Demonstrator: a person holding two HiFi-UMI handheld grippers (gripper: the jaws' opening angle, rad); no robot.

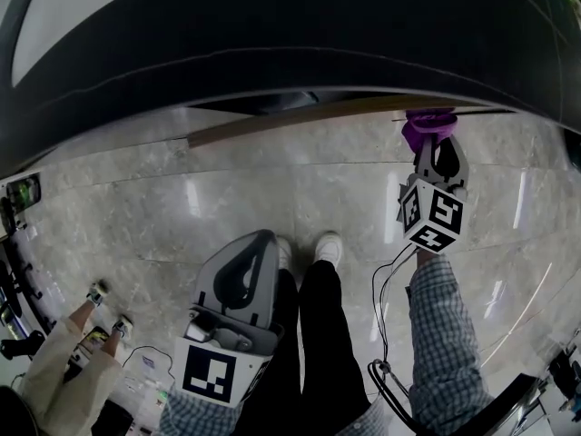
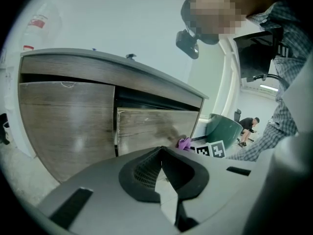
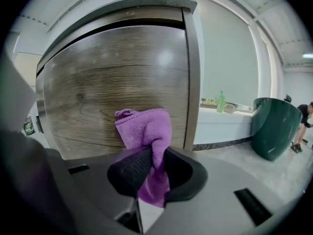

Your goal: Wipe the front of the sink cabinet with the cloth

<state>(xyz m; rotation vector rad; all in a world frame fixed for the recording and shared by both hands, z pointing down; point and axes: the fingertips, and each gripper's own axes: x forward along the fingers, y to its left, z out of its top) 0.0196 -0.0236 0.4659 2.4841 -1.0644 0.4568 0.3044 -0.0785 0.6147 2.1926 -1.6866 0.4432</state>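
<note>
Right gripper point(image 3: 154, 155): clamped on cloth point(image 3: 144, 126), cloth bunched beyond jaw tips, against cabinet point(image 3: 98, 82) front. Left gripper point(image 2: 161, 153): pressed together, empty, well back.

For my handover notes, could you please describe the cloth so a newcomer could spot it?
Find the wood-grain cabinet front. By its right door, the right hand-held gripper pinches a cloth. It is the only bright purple thing there.

The polished grey stone floor point(image 1: 227, 198) has thin joints and catches pale streaks of overhead light. A plain white wall point(image 2: 122, 18) rises behind. Farther off are a dark green rounded tub point(image 3: 274, 126), a low white ledge point(image 3: 220, 124) carrying a green bottle point(image 3: 221, 102), and a lit ceiling strip point(image 3: 307, 56).
</note>
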